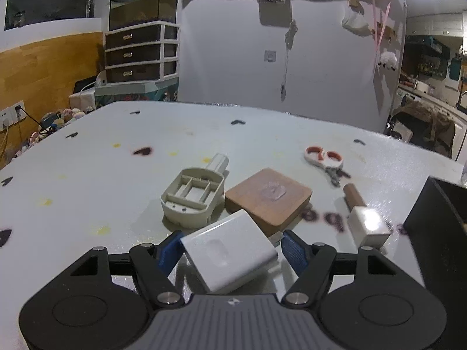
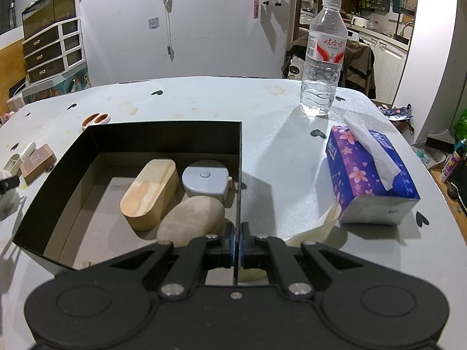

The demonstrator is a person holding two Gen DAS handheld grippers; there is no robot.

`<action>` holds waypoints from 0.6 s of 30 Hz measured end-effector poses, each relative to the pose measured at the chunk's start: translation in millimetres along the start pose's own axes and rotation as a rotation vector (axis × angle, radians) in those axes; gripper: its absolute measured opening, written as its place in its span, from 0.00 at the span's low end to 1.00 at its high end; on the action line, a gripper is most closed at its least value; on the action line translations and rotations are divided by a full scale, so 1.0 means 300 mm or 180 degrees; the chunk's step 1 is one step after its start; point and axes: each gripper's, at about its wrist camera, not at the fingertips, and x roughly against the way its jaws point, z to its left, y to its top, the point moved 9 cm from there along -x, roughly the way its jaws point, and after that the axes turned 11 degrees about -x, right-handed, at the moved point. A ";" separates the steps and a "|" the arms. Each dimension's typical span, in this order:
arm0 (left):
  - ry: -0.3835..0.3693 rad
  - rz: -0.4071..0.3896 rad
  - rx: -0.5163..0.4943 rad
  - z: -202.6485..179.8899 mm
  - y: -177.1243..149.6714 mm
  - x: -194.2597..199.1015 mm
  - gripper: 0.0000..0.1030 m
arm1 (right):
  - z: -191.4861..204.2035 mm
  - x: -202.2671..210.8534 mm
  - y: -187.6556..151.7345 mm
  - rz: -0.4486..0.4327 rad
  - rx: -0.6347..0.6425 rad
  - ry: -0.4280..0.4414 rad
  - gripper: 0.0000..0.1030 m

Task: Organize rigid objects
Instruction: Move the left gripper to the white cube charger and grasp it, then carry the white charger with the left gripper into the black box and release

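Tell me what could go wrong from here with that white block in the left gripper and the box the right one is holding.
1. The white block sits tilted between the left hand-held gripper pads, which look barely closed on it; it may slip or twist when lifted.
2. It overlaps the wooden square, so lifting could drag that piece along.
3. The right hand-held gripper pinches only the thin wall of the black box; a tug could tip the box.

we see a glossy white plastic block (image 1: 230,255), a matt wooden square (image 1: 268,199), a smooth wooden case (image 2: 150,194), a rough-looking stone (image 2: 191,221) and a clear plastic bottle (image 2: 322,58).
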 end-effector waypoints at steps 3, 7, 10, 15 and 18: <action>-0.0086 -0.0111 -0.0003 -0.012 0.034 0.038 0.71 | 0.000 0.000 0.000 0.0001 -0.0004 0.0002 0.04; -0.0267 -0.0288 -0.0095 -0.060 0.080 0.078 0.38 | 0.000 -0.001 0.000 0.0002 -0.0004 0.0002 0.04; -0.0244 -0.0243 -0.0147 -0.079 0.093 0.073 0.32 | -0.001 0.000 0.000 0.0001 -0.0003 0.0002 0.04; -0.0289 -0.0222 -0.0161 -0.088 0.087 0.069 0.39 | -0.002 -0.002 -0.001 0.0003 -0.0005 0.0005 0.04; -0.0283 -0.0154 -0.0141 -0.084 0.066 0.056 0.61 | -0.001 -0.002 -0.001 0.0002 -0.0009 0.0011 0.04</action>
